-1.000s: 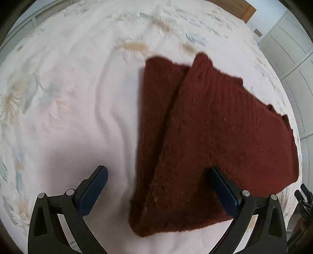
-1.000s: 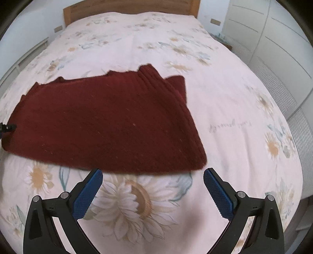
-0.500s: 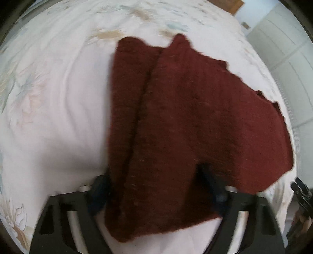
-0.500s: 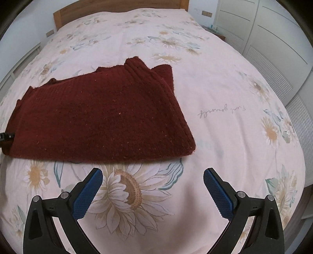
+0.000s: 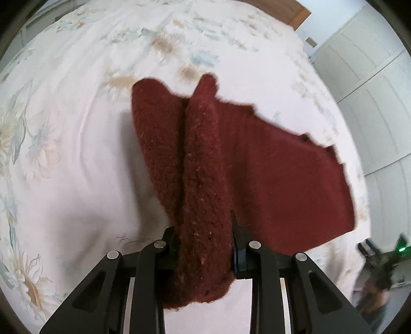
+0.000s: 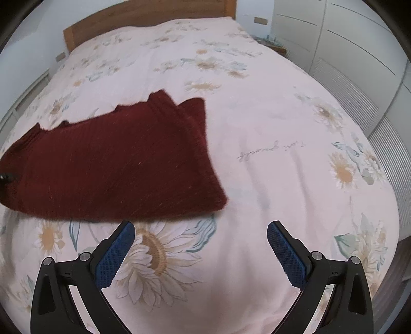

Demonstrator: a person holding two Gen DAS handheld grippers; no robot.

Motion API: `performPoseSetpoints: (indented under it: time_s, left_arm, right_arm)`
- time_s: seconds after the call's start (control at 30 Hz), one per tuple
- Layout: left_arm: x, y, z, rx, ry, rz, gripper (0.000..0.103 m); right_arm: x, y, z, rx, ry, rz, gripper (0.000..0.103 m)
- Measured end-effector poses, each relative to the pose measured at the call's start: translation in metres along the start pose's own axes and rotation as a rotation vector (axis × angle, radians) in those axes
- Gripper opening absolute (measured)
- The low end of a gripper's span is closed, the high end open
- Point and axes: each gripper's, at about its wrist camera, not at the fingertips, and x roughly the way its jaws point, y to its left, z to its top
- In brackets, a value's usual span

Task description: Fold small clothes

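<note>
A dark red knitted garment [image 5: 277, 169] lies folded on the flowered bedspread [image 5: 64, 179]. My left gripper [image 5: 204, 223] has its jaws closing on the garment's near folded edge. The thick fold is bunched between the pads and lifted off the bed, and the cloth hides most of the fingers. In the right wrist view the garment [image 6: 115, 164] spreads across the left half. My right gripper [image 6: 200, 228] hovers open just in front of its near right corner, with only bedspread between the blue pads [image 6: 115, 254].
The bed [image 6: 282, 128] runs back to a wooden headboard [image 6: 143, 23]. White wardrobe doors [image 6: 346, 51] stand along its right side. Bare bedspread lies to the right of the garment and in front of it.
The left jaws have gone from wide open around the garment's near edge to pinched on it, and that edge has risen. The right gripper has drifted sideways, still open.
</note>
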Motion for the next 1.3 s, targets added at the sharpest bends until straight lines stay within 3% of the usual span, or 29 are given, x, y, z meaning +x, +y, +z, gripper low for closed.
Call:
performPoseSetpoints:
  time_s: [0.17, 0.37, 0.47, 0.63, 0.77, 0.87, 1.0, 1.13, 1.23, 1.27, 1.3]
  left_arm:
    - [-0.03, -0.054, 0.022, 0.037, -0.028, -0.104, 0.022]
    - [-0.03, -0.14, 0.053, 0.134, -0.044, -0.148, 0.021]
    - [-0.002, -0.199, 0.06, 0.201, -0.044, -0.149, 0.021]
    - [0.057, -0.279, 0.045, 0.315, 0.012, -0.124, 0.021]
    - [0.114, -0.307, 0.016, 0.335, 0.072, -0.064, 0.021]
    - [0.15, -0.314, -0.004, 0.361, 0.086, 0.04, 0.021]
    - [0.166, -0.317, -0.015, 0.37, 0.069, 0.138, 0.035]
    - [0.164, -0.306, -0.016, 0.354, 0.081, 0.179, 0.043]
    - [0.154, -0.306, -0.016, 0.359, 0.089, 0.179, 0.075]
    - [0.147, -0.307, -0.017, 0.355, 0.086, 0.173, 0.09]
    - [0.141, -0.306, -0.017, 0.349, 0.084, 0.162, 0.095]
  right_arm:
    - [-0.009, -0.02, 0.003, 0.04, -0.03, 0.01, 0.103]
    - [-0.02, -0.049, 0.008, 0.09, -0.066, 0.012, 0.103]
    - [-0.025, -0.066, 0.009, 0.119, -0.081, 0.001, 0.103]
    - [-0.032, -0.088, 0.008, 0.147, -0.091, -0.019, 0.103]
    - [-0.03, -0.098, 0.002, 0.166, -0.069, -0.02, 0.103]
    - [-0.026, -0.098, -0.003, 0.166, -0.038, -0.021, 0.103]
    - [-0.022, -0.095, -0.008, 0.153, -0.004, -0.035, 0.103]
    - [-0.02, -0.092, -0.011, 0.159, 0.009, -0.034, 0.103]
    - [-0.02, -0.089, -0.01, 0.16, 0.011, -0.03, 0.103]
    - [-0.02, -0.088, -0.01, 0.157, 0.012, -0.033, 0.103]
    - [-0.021, -0.086, -0.009, 0.154, 0.014, -0.036, 0.103]
